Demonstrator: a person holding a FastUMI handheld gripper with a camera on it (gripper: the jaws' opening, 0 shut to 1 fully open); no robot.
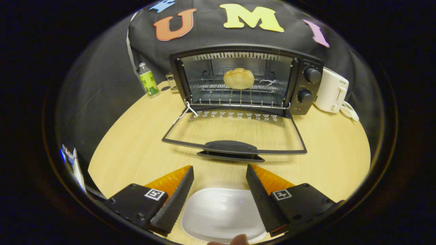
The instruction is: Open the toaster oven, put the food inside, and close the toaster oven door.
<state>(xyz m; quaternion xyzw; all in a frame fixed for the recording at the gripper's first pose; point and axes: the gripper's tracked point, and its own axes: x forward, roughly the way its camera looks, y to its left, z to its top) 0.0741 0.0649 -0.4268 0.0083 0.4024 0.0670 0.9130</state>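
A black toaster oven point(245, 80) stands at the far side of the round wooden table point(136, 149). Its glass door point(235, 131) lies folded down flat toward me, with its handle point(231, 149) just ahead of my fingers. A round golden bun point(238, 78) rests on the wire rack point(238, 95) inside the oven. My gripper point(219, 172) is open and holds nothing. A white plate point(221, 214) lies bare on the table below and between the fingers.
A green-labelled bottle point(148, 80) stands left of the oven, next to a small wire holder point(171, 81). A white toaster point(331, 90) with its cord point(351, 110) sits to the oven's right. A fingertip point(238, 240) shows at the plate's near rim.
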